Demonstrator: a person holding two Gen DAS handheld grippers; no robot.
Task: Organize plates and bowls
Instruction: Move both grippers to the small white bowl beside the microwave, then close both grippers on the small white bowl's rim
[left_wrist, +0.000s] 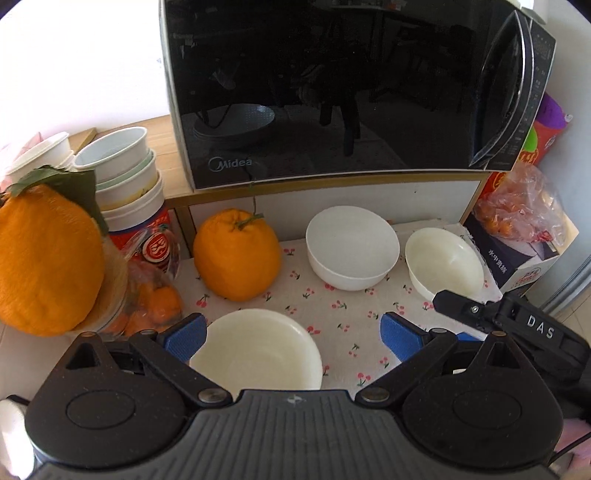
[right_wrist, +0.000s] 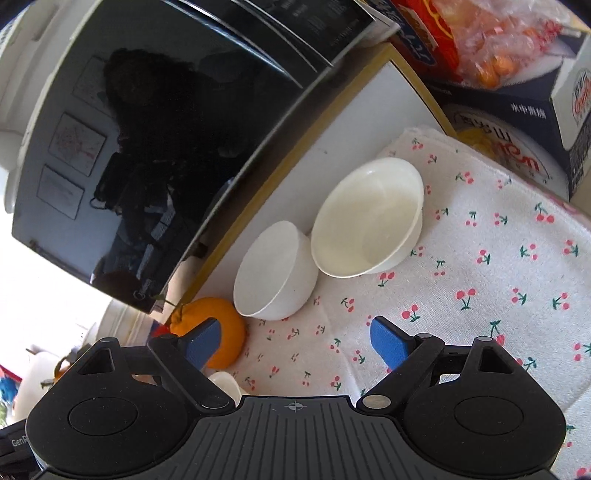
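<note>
Three bowls stand on the cherry-print cloth (left_wrist: 343, 314). A cream bowl (left_wrist: 258, 350) lies nearest, between the spread blue pads of my left gripper (left_wrist: 293, 338). Its left rim is close to the left pad and the right pad is well clear of it. Farther back sit a white bowl (left_wrist: 352, 247) and a cream bowl (left_wrist: 443, 262). One black finger (left_wrist: 458, 304) of the right gripper reaches toward that far cream bowl. In the right wrist view my right gripper (right_wrist: 295, 343) is open and holds nothing, short of the white bowl (right_wrist: 275, 273) and the cream bowl (right_wrist: 369, 218).
A black microwave (left_wrist: 332, 85) stands on a shelf above the bowls. An orange (left_wrist: 236, 254) sits left of the white bowl. A bigger orange (left_wrist: 44, 258) and a stack of bowls (left_wrist: 125, 177) crowd the left. A bag of tangerines (left_wrist: 517, 210) on a box (left_wrist: 517, 258) fills the right.
</note>
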